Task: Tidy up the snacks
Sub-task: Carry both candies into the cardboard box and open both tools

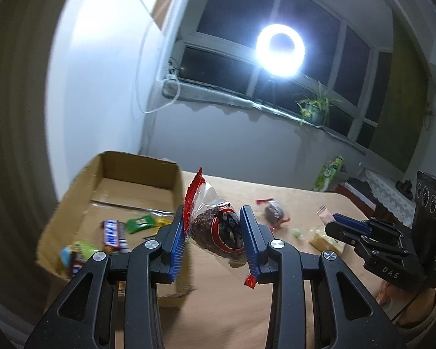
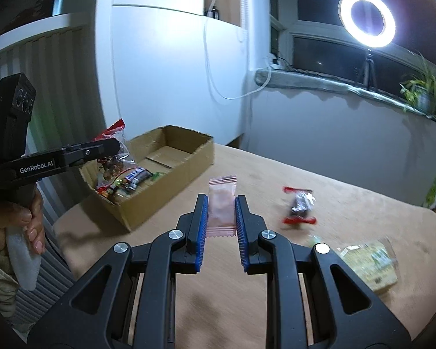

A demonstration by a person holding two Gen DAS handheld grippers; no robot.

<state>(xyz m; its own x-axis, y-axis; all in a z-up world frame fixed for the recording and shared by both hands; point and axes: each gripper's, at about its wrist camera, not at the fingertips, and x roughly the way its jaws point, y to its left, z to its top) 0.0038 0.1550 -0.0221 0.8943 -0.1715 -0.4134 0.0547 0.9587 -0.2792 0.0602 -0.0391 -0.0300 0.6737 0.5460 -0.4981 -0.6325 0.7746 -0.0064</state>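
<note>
Left wrist view, lower centre: the left gripper (image 1: pixel 213 234) has its fingers closed partway on a clear red-edged bag (image 1: pixel 218 226) of dark snacks, held clear of the table (image 1: pixel 218 305) just right of the box (image 1: pixel 72 203). The grip falls across the bag's middle, probably so the loose film does not slip. The bag's long axis runs diagonally, its crimped red top toward the upper left of the frame and its bottom corner toward the lower right.

Right wrist view, lower centre: the right gripper (image 2: pixel 221 218) has its fingers drawn in narrowly on a pink sachet (image 2: pixel 222 203), pinched by its long sides. The sachet's long axis points straight ahead along the fingers, its serrated ends near and far. Whether it is lifted off the table cannot be told.

Middle distance: a second red-edged bag (image 2: pixel 299 205) and a yellow packet (image 2: pixel 366 261) lie loose to the right. The box, at left, already holds several bars, so both grasped items are judged bound for it.

Far: a ring light (image 2: pixel 366 19) stands at the window.
</note>
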